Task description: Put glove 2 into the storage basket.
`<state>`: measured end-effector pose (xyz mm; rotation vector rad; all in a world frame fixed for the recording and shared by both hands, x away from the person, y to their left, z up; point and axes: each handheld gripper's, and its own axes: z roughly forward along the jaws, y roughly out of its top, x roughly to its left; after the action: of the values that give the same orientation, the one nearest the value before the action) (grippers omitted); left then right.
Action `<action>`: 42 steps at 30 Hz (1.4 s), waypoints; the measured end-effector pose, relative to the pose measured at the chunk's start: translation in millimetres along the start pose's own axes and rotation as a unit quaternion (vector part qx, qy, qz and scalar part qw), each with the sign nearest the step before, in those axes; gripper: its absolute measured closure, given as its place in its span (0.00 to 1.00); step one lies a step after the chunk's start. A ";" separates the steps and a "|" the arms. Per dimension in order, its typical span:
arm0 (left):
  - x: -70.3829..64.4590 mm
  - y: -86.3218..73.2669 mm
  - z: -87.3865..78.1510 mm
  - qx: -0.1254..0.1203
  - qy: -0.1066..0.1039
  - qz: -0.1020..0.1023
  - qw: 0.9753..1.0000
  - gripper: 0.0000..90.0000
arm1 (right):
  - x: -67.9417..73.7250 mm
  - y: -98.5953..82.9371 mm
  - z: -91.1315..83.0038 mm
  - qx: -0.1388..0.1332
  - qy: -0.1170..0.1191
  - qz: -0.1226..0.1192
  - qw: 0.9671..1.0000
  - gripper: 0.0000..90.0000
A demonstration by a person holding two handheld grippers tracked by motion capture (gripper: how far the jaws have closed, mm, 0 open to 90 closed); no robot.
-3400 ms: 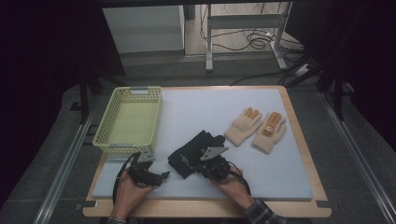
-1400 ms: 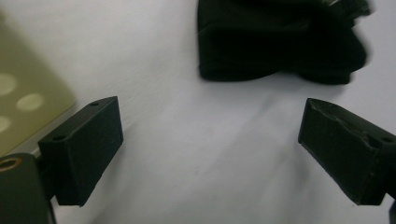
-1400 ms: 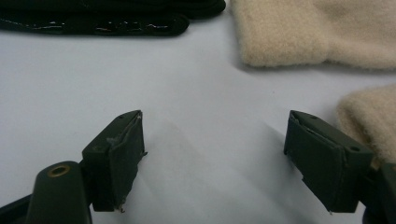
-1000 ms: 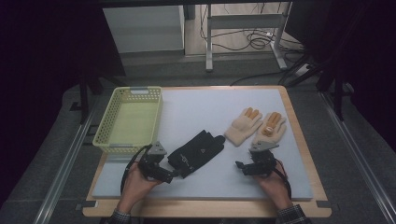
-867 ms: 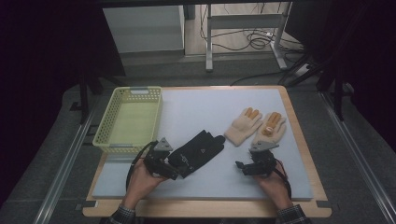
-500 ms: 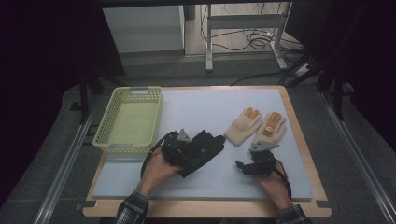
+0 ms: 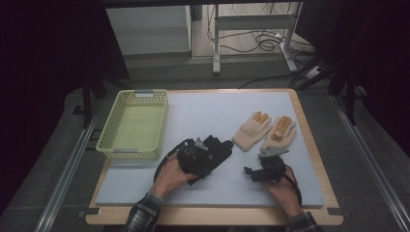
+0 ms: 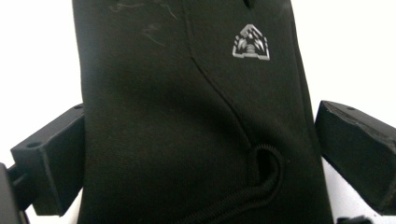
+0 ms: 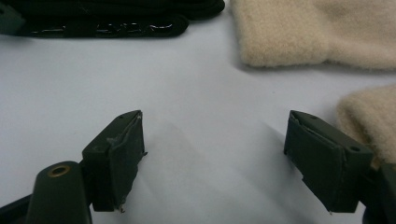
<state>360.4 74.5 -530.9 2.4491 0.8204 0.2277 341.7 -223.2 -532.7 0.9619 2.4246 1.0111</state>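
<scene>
Left gripper (image 7: 203,153) over black glove (image 7: 216,151), table centre; right gripper (image 7: 256,172) at 4 o'clock on bare mat. Cream gloves (image 7: 265,130) at 2 o'clock, yellow-green basket (image 7: 133,151) at 9 o'clock.

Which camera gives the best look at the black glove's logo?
The left gripper view: the black glove lies between open jaws, its silver logo sharp. The high view shows the whole glove, logo unreadable. The right gripper view catches its edge.
</scene>
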 end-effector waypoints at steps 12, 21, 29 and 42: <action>-0.2 0.7 -11.0 -0.007 0.009 -0.010 1.000 0.33 | -0.2 0.0 0.2 -0.001 -0.001 -0.002 1.000 0.22; 12.8 1.1 -23.6 -0.035 0.011 -0.044 0.998 0.73 | 0.0 0.0 0.1 0.000 0.000 0.000 1.000 0.22; 27.8 19.8 -56.3 -0.058 0.034 -0.072 0.995 0.72 | 0.0 0.0 0.0 0.000 0.000 0.000 1.000 0.22; 75.7 38.9 -109.4 -0.064 0.097 -0.113 0.987 0.71 | -0.2 0.0 0.1 0.000 0.000 -0.001 1.000 0.22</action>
<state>405.9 142.2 -418.8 2.2161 1.1229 0.4244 341.9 -223.3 -532.8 0.9591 2.4245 1.0112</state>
